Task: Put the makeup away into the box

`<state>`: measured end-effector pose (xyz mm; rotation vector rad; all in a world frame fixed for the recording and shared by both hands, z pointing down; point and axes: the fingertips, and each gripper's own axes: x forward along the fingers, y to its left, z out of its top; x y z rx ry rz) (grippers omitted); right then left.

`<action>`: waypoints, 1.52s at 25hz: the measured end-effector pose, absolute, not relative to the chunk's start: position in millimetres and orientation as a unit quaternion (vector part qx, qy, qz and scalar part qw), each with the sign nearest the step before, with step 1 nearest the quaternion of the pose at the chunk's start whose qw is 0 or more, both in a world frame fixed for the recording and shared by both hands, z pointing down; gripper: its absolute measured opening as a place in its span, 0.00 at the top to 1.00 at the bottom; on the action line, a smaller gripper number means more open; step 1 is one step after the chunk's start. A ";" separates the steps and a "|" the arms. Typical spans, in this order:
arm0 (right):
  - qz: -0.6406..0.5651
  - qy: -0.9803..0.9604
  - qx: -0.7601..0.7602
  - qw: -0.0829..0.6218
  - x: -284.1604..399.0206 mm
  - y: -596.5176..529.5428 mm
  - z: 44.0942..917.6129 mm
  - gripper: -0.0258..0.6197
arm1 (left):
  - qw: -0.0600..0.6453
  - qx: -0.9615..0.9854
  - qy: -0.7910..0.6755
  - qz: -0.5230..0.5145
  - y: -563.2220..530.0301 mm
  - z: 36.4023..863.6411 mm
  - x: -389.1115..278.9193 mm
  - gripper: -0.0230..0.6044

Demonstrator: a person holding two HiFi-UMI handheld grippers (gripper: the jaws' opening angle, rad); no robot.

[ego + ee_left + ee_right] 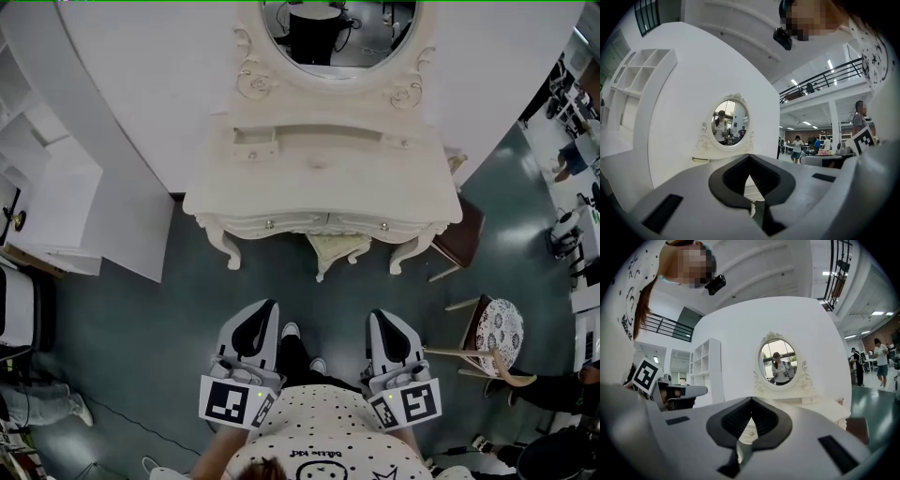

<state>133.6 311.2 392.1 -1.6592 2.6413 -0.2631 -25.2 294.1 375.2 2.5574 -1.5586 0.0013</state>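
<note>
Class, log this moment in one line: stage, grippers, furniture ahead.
stage: nothing grasped | left gripper: shut, empty | right gripper: shut, empty | ahead: white dressing table, oval mirror

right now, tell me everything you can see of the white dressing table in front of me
The dressing table is white or cream and looks like painted wood with carved scrollwork. An oval mirror rises upright from its back, over a low raised shelf. Two small knobs show on its front, and its curved legs stand on the dark green floor. Its back meets the white wall. What looks like a cream cushioned seat is tucked beneath.
</note>
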 end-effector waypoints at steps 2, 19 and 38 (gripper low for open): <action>-0.080 0.841 -0.535 0.009 127.6 291.9 386.7 0.95 | 0.072 0.855 -0.513 -0.003 274.0 371.6 -31.8 0.96; -0.076 0.843 -0.532 0.005 79.8 188.3 382.8 0.95 | 0.079 0.855 -0.513 0.007 171.7 377.4 -78.0 0.96; -0.061 0.866 -0.496 -0.004 134.0 49.4 384.3 0.95 | 0.078 0.820 -0.567 -0.021 47.4 379.4 -38.0 0.96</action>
